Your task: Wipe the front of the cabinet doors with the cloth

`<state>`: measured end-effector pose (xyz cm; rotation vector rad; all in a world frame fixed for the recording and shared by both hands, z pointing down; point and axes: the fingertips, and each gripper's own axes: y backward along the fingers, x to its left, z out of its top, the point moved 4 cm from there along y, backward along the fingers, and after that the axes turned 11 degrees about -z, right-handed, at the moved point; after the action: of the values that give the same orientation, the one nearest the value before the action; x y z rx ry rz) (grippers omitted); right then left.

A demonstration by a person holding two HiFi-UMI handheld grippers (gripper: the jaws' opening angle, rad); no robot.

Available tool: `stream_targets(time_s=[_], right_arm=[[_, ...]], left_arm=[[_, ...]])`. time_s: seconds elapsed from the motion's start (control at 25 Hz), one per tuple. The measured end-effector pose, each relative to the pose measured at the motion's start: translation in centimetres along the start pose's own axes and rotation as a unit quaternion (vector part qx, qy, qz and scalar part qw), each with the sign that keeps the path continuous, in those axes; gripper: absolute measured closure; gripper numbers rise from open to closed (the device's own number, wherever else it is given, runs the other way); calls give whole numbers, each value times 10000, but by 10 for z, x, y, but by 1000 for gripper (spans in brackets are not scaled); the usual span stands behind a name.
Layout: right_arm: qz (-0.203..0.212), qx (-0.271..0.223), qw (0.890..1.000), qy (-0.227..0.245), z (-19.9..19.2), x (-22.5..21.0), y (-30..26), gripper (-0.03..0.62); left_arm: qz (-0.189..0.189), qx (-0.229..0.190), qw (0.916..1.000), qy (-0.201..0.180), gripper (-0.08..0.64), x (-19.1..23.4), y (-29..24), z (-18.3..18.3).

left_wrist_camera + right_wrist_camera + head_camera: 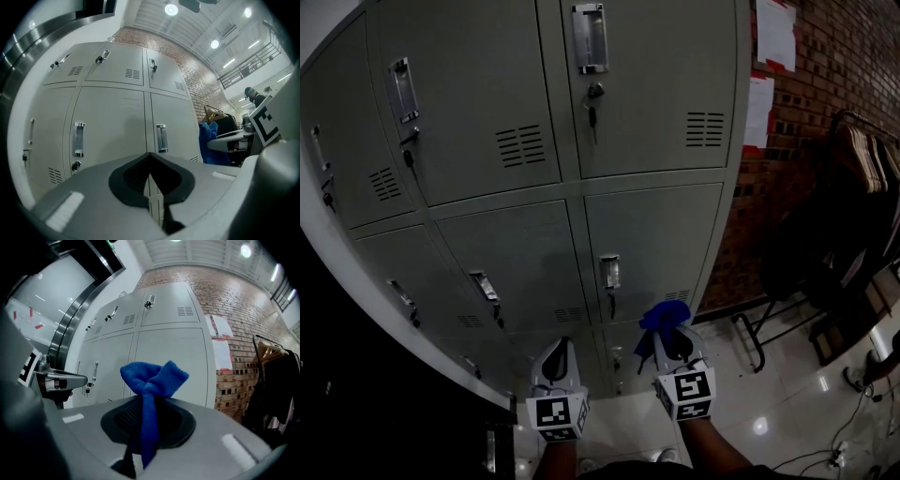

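A grey metal locker cabinet [525, 150] with several doors fills the head view ahead of me. My right gripper [671, 336] is shut on a blue cloth [664, 317], which bunches out past its jaws [152, 378] and hangs a short way off the lower doors. In the left gripper view the blue cloth [207, 143] shows at the right. My left gripper [558, 356] is shut with nothing in it; its jaws meet in a line. It points at the lower door with a chrome handle [161, 138]. Both grippers sit low, apart from the cabinet.
A brick wall [825, 66] with papers [775, 33] stands right of the cabinet. A rack with dark clothes [853, 216] and a chair frame [769, 328] are at the right. Cables lie on the glossy floor [769, 422]. A dark unit [356, 394] borders the left.
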<state>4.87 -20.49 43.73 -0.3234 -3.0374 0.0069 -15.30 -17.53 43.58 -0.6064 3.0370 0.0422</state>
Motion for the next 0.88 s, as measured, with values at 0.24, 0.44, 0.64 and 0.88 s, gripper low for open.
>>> stream_targets(time_s=[0.24, 0.44, 0.64, 0.88], right_arm=[[79, 15, 10000, 18, -3, 5, -2, 526], [105, -45, 9999, 86, -1, 6, -1, 526], [116, -74, 9996, 243, -1, 9, -1, 526], [163, 50, 9995, 262, -7, 8, 0, 526]], left_arm=[[69, -13, 10000, -2, 543, 5, -1, 1], [80, -41, 10000, -1, 543, 5, 0, 3], [56, -40, 10000, -2, 543, 4, 0, 2], [40, -38, 10000, 22, 543, 1, 2, 2]])
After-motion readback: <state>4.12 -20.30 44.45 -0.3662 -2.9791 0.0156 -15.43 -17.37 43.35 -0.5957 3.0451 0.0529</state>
